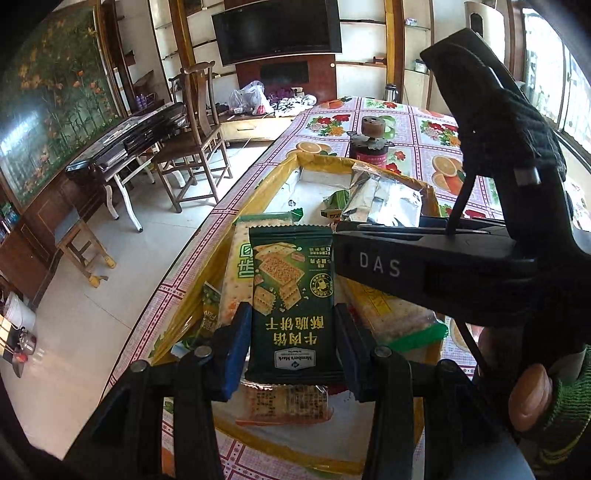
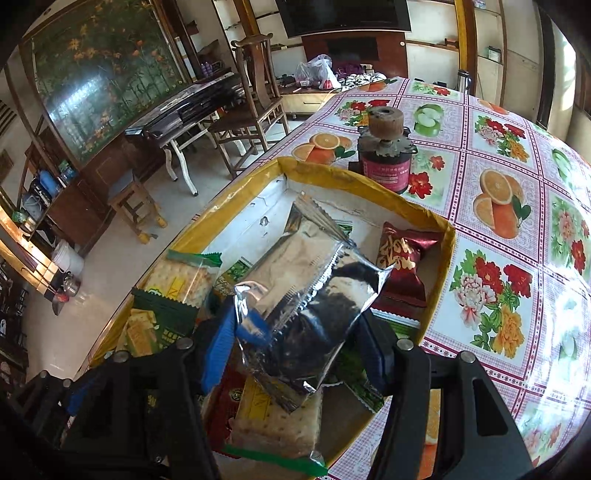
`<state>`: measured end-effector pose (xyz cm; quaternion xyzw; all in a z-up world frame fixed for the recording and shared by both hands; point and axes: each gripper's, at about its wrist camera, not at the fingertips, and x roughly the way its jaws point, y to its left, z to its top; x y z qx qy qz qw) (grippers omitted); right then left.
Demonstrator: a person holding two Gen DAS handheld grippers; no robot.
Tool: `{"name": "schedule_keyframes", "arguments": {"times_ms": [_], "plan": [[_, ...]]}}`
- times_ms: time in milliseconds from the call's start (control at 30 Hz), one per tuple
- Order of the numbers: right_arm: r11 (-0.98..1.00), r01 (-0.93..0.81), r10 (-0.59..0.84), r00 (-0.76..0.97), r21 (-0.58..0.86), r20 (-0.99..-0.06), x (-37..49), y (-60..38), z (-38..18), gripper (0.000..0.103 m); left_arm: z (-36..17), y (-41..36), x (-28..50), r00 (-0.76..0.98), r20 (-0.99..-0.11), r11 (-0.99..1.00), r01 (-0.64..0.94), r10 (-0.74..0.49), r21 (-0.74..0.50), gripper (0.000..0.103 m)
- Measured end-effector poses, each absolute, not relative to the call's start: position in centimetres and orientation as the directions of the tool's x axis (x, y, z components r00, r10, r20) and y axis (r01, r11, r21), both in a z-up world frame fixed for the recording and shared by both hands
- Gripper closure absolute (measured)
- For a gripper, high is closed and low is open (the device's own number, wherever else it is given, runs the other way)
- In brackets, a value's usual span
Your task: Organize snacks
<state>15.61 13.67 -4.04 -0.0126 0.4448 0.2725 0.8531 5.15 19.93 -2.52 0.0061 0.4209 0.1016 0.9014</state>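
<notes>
Two grippers are over the box, one packet apiece. The left gripper (image 1: 293, 341) has its blue pads clamped on the sides of one dark green cracker packet with Chinese lettering (image 1: 291, 295), held above the snack pile in the yellow-rimmed cardboard box with a white floor (image 1: 273, 173). The right gripper (image 2: 295, 349) grips one shiny silver foil packet (image 2: 306, 295) by its lower end, also over the box, with its far end tilted up toward the box's back wall.

Count inside the box from the right wrist view: one dark red wrapped sweet with gold script (image 2: 402, 266) in the right-hand corner, two clear-wrapped pale cracker sleeves with green ends visible, one at the left (image 2: 177, 277) and one at the near edge (image 2: 277, 424), plus a second dark green cracker packet (image 2: 151, 325) at the left side. More small green wrappers sit under the foil; their number can't be told.

Behind the box stands one dark red cylindrical can with a rusty spool on top (image 2: 384, 155).

The surface is a table under a glossy oilcloth printed with oranges, apples and flowers (image 2: 498, 206). Around the room: one dark wooden chair (image 2: 255, 122), one small wooden stool (image 2: 133, 206), one black television on the wall (image 1: 277, 29), one large flower painting (image 2: 103, 74), and a pale tiled floor (image 1: 85, 302).
</notes>
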Motion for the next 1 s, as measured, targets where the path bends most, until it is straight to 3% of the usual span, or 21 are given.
{"name": "schedule_keyframes", "arguments": {"times_ms": [167,467,1000], "plan": [[0.846,-0.483,0.462,0.45,0.227,-0.764,15.8,13.6,-4.2,0.037,-2.7,20.2,5.3,0.612,-0.769,0.979,-0.186,0.185,0.088,0.043],[0.823,-0.515,0.497,0.454,0.237,-0.74,14.9,12.4,-2.8,0.03,-2.6,19.9,4.4,0.593,-0.784,0.978,-0.193,0.181,0.08,0.029],[0.727,-0.68,0.536,0.473,0.098,-0.699,8.6,6.4,-0.4,0.023,-1.5,16.4,-1.7,0.635,-0.742,0.976,-0.15,0.217,0.157,0.023]]}}
